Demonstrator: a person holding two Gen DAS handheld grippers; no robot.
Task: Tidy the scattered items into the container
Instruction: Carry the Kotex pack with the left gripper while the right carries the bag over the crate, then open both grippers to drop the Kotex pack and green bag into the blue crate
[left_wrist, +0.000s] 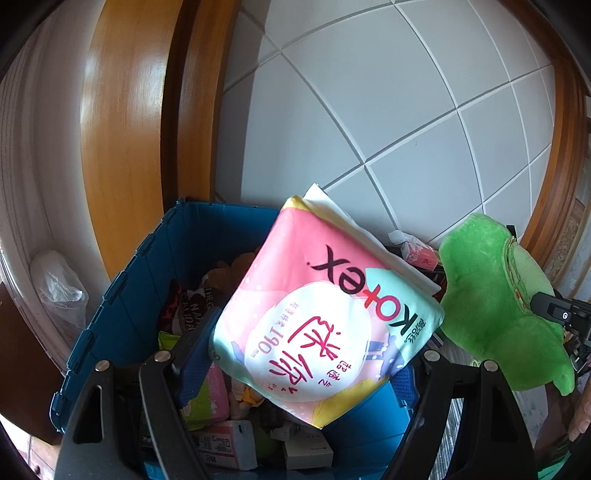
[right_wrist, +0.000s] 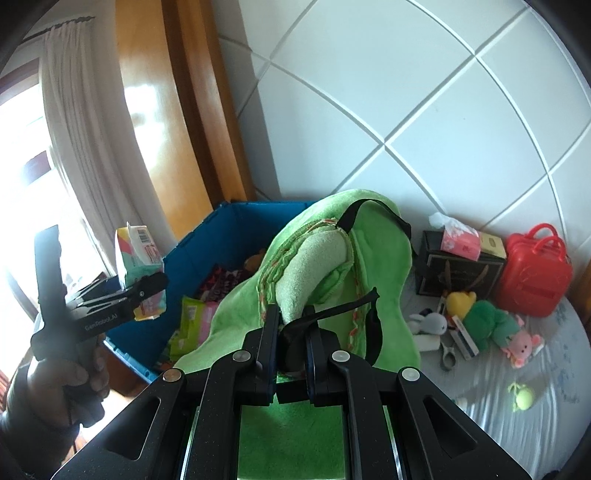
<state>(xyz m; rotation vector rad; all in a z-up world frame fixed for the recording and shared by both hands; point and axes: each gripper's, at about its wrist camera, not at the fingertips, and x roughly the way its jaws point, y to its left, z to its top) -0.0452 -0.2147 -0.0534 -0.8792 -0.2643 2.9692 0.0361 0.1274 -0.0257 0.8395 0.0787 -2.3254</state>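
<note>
Blue crate (left_wrist: 122, 295) sits below and ahead of both tools, already crowded. Left gripper (left_wrist: 295, 373): fingers spread wide yet pressing the flanks of the pink pack (left_wrist: 317, 317), which juts forward and up from between them, tilted over the crate's near wall. Risk, as I judge it: slick film could slide out and land outside. Right gripper (right_wrist: 290, 343): fingers pressed nearly together, pinching a dark strap of the green plush (right_wrist: 332, 258), whose bulk hangs ahead of the tips; a thin hold may slip, or drape over the rim.

Both wrist cams close, angled down, sharing blue bin (left_wrist: 122, 306), probably bedside.
</note>
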